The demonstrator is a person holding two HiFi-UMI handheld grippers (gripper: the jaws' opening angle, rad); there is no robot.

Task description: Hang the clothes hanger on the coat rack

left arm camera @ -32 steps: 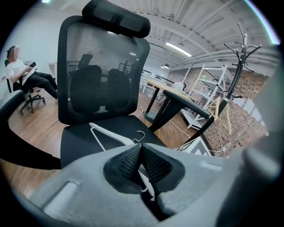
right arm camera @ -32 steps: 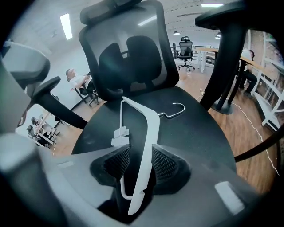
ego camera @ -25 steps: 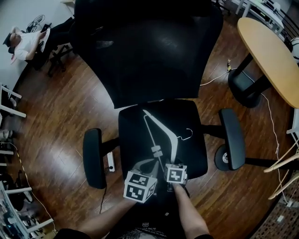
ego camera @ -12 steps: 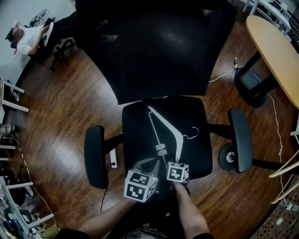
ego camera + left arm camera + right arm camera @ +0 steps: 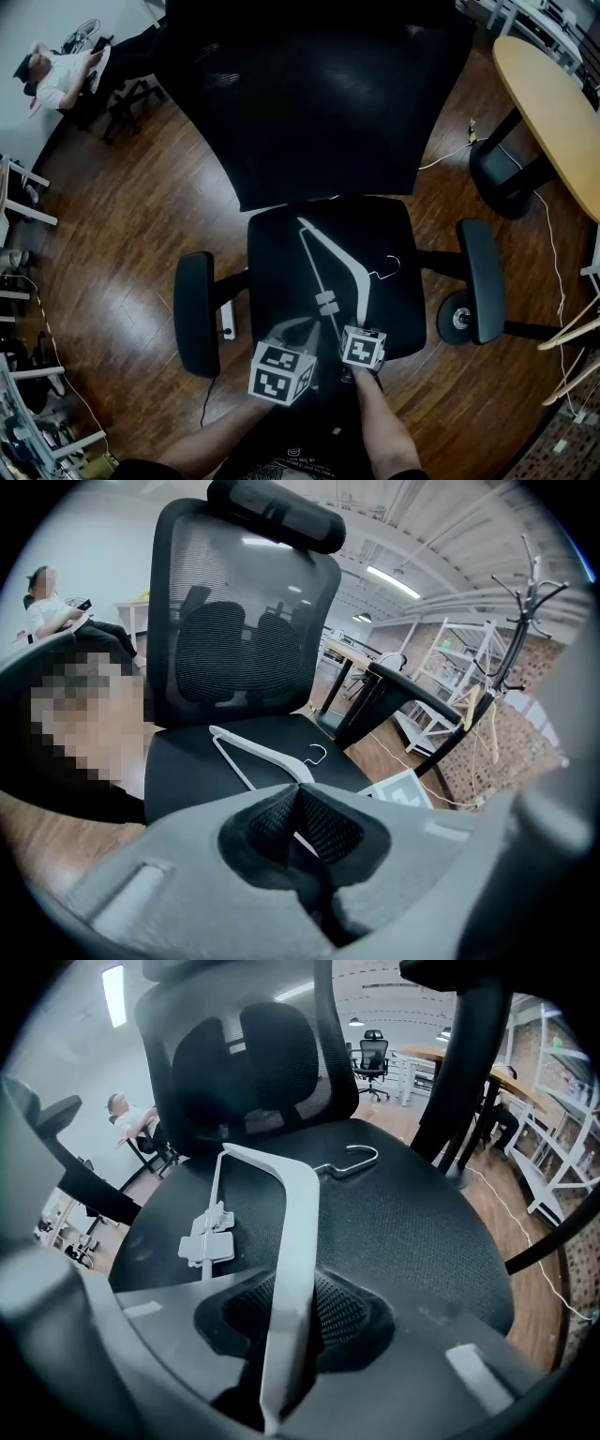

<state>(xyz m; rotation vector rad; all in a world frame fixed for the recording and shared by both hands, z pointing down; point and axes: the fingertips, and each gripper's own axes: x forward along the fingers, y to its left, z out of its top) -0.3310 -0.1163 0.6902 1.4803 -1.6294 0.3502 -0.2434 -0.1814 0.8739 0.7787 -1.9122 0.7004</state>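
Hanger [image 5: 359, 281] lies flat on the chair [image 5: 281, 272] seat, hook toward the right edge and one arm reaching the front edge. Right gripper [image 5: 295, 1335] fingers [image 5: 345, 1318] have just been closing and now grip that arm. Left gripper [image 5: 300, 827] fingers [image 5: 264, 822] are pressed together, empty.

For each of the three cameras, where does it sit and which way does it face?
Left gripper view: rides the left gripper, facing the office chair over the hanger; its jaws show together.
Right gripper view: rides the right gripper, facing along the hanger; its jaws, just closing, grip its arm.
Head view: on the person's head, looking steeply down; both forearms and grippers show.
Shared: all three see the hanger on the office chair.
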